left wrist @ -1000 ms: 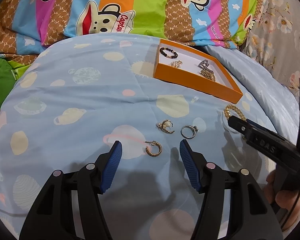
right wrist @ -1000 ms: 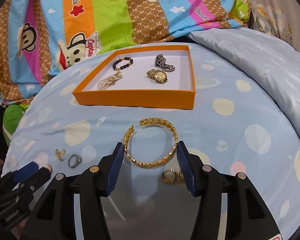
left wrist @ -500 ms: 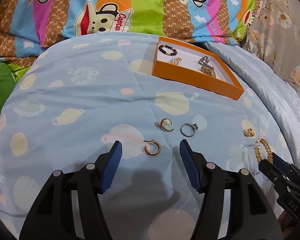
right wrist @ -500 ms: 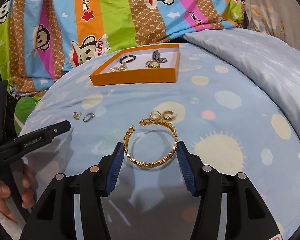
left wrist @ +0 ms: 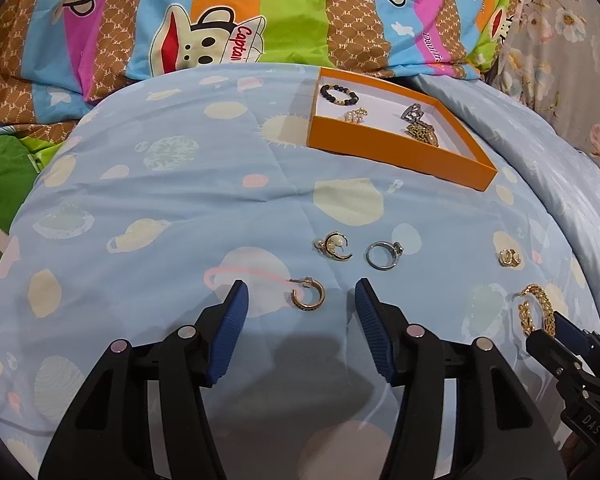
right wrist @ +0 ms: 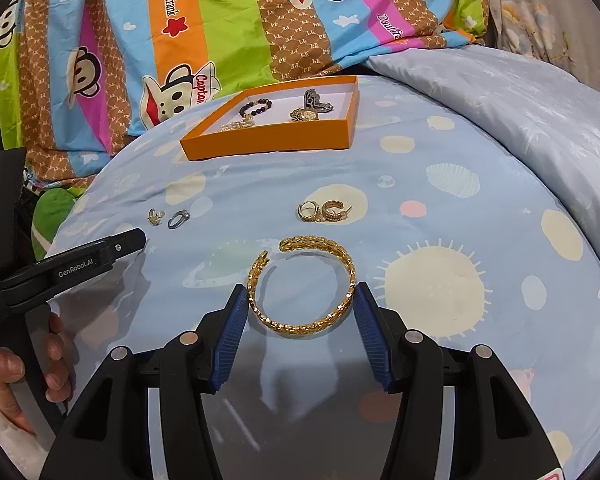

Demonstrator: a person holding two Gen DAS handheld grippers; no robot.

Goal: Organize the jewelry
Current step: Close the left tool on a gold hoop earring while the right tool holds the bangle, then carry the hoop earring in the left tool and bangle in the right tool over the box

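I count one orange tray [right wrist: 268, 148] holding four pieces: one black bead bracelet [right wrist: 254, 106], one pearl piece [right wrist: 236, 124], one gold watch [right wrist: 305, 114], one silver piece [right wrist: 315, 100]. On the quilt I see one gold bangle [right wrist: 300, 322], one silver ring [left wrist: 383, 255], and four small gold earrings or rings.

Left tool [left wrist: 300, 312] stands open around a gold hoop earring [left wrist: 309, 294] on the bed [left wrist: 140, 200]; right tool [left wrist: 556, 330] apparently pinches a gold bracelet [left wrist: 537, 307].
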